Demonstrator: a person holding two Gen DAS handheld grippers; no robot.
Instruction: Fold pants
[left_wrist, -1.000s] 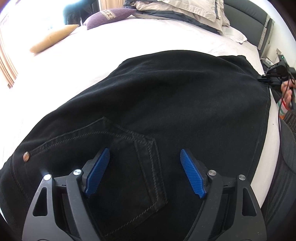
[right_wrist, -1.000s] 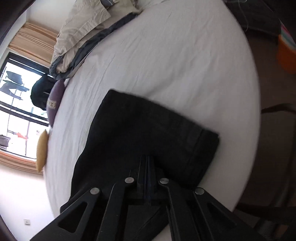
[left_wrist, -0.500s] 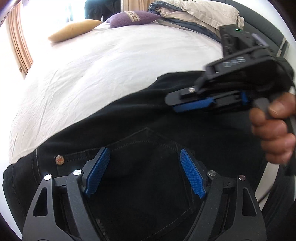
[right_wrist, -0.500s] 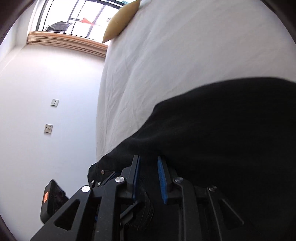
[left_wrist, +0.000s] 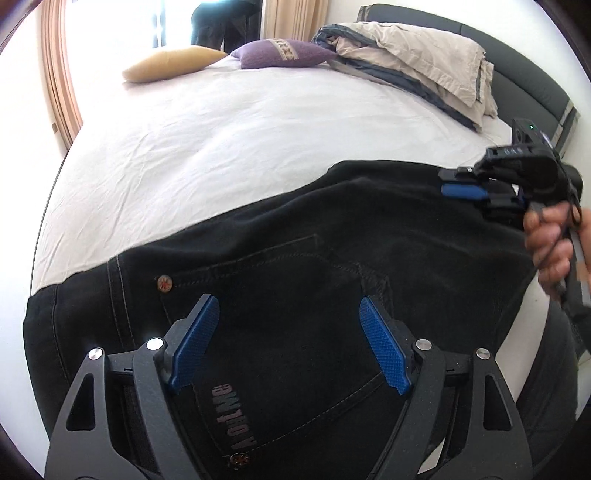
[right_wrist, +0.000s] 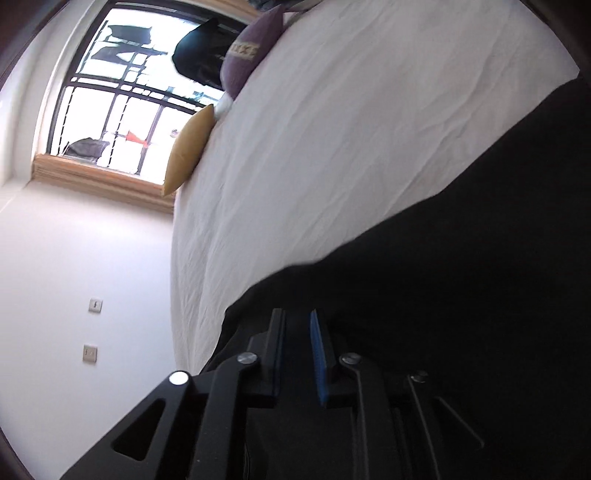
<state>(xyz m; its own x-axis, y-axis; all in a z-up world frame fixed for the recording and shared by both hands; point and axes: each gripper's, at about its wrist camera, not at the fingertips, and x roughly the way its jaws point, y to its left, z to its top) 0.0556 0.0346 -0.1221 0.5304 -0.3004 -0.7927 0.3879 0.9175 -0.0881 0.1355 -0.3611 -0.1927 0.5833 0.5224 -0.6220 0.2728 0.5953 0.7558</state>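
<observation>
Black jeans (left_wrist: 314, 266) lie folded on the white sheet of a bed (left_wrist: 207, 147), near its front edge, with a back pocket, copper rivets and a lettered patch facing up. The left gripper (left_wrist: 286, 347) hangs over the pocket area with its blue-padded jaws standing wide apart; no fabric is between the pads and neither pad presses on the cloth. The right gripper (left_wrist: 458, 190), held in the person's right hand (left_wrist: 550, 243), sits at the far right end of the jeans, just over the upper fold edge. In its own wrist view the right gripper (right_wrist: 297, 350) shows its jaws a narrow gap apart and opening; dark denim fills the view beneath and behind them, but whether any fabric lies in the gap cannot be told, and the pads do not appear to press on it. At the far side of the bed rest a mustard-yellow cushion (left_wrist: 173, 68), a purple cushion (left_wrist: 284, 53) and a bundled beige duvet with grey trim (left_wrist: 417, 61), the last against a dark padded headboard (left_wrist: 517, 81). A window with dark railings (right_wrist: 125, 99) and tan curtains (left_wrist: 61, 74) stands beyond the bed. Two wall plates (right_wrist: 92, 328) are fixed on the white wall beside the bed.
</observation>
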